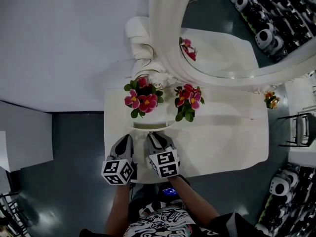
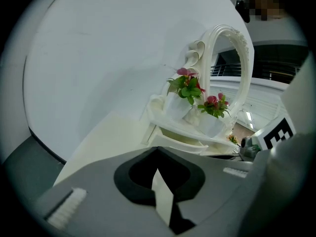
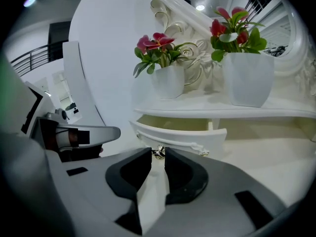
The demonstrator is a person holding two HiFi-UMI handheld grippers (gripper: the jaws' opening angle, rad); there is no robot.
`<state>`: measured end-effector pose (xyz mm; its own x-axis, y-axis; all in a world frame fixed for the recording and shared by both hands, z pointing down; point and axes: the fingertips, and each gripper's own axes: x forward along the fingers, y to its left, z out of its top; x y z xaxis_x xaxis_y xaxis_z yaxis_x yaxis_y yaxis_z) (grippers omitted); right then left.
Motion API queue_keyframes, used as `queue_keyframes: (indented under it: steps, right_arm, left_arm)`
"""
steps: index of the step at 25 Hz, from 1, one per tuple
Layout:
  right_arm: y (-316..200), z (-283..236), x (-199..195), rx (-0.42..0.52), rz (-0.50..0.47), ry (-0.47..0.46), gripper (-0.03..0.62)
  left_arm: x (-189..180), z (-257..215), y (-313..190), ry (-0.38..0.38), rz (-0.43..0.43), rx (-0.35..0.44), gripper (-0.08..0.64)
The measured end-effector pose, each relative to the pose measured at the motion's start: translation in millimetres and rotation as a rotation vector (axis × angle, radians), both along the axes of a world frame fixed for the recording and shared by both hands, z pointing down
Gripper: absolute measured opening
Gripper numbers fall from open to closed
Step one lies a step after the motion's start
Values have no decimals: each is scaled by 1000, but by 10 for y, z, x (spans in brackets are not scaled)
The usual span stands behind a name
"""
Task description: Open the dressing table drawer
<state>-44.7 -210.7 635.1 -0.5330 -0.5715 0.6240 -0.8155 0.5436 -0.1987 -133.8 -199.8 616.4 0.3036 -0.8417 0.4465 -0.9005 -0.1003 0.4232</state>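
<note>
One white dressing table across the middle of the head view, with one large oval mirror in a carved white frame arching over the upper right. One low shelf at the table's back, bearing two white pots of pink and red flowers: left pot and right pot, both upright in the upper half of the right gripper view, apart from each other. One more, smaller bunch of orange flowers at far right of the head view, beside the mirror frame. One drawer directly under the shelf, in the middle of the right gripper view, pulled out a little way, pale yellow inside showing above its curved white front. One small shiny knob on that front, just below the view's centre. Two grippers side by side at lower centre of the head view. Right gripper pointed at the drawer, jaws drawn narrow and clamped on the knob, one dark pad touching each side of it. Left gripper just to its left, over the table's lower left corner, clear of the drawer; jaws closed tip to tip in the left gripper view, nothing between them. Dark grey floor at lower left, white wall at upper left.
</note>
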Motion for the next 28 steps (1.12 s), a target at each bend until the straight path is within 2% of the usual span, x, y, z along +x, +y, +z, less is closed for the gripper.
queue_keyframes:
  steps: [7,17,20,22,28]
  right_arm:
    - [152,12,-18,-3,-11,4,83]
    - [215,-46,96,-26,22,-16,110]
    - [265,-187,169,9,34,-2,84]
    - [271,-339,209,44,43,-13,11]
    - [241,-821,351,143,90,-85,3]
  left_arm:
    - [-24,-18,41,-4,-6,4,2]
    - [14,-265,36,-13,7,66,2]
    - [50,-414,64,-18,19,96,2]
    - [84,-539,82,-21,31,123,2]
    - [171,-890,102,-26,67,201,2]
